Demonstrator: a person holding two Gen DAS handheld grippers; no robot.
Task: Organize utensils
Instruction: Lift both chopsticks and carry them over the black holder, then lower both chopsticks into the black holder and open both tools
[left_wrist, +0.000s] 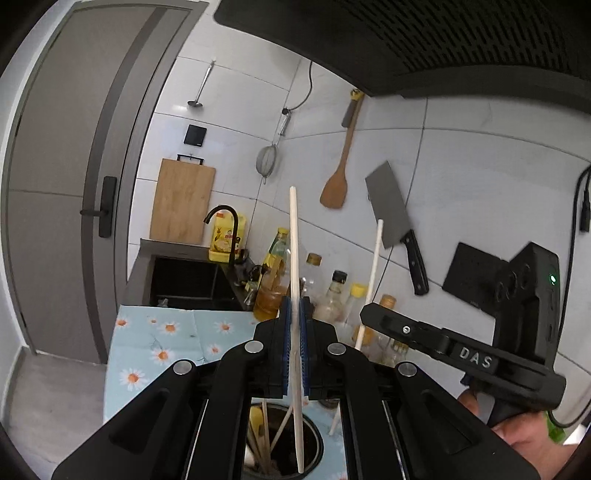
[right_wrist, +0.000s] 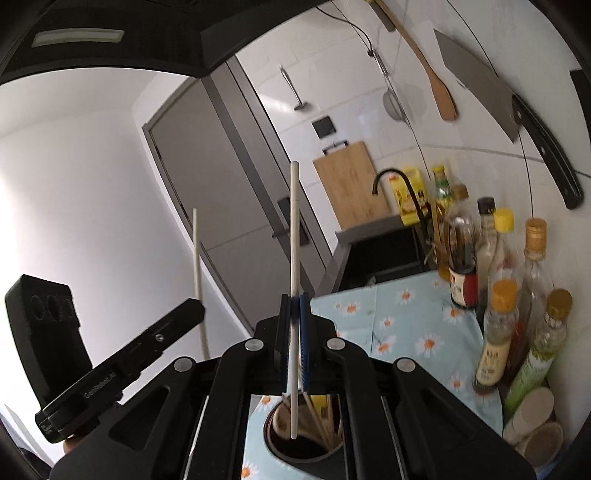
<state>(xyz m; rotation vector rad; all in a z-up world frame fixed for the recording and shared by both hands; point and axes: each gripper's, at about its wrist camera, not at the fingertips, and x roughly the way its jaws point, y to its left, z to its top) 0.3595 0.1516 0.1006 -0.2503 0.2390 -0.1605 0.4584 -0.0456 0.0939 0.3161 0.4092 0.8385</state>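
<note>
Two white chopsticks, left chopstick (left_wrist: 294, 258) and right chopstick (right_wrist: 294, 236), each pinched upright between closed jaws, lower tips above the dark holder (right_wrist: 275, 441) on the flowered tabletop (right_wrist: 406, 325).

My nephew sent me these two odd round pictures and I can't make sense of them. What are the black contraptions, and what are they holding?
They are hand-held grabbers, one in each of a person's hands, each carrying a wide-angle camera that looks along its jaws. One picture comes from the left gripper, the other from the right gripper; each also shows its partner alongside. Each has its jaws shut on a pale chopstick, standing upright over a dark utensil holder containing more sticks. It sits on a daisy-print tablecloth, near bottles.
</note>
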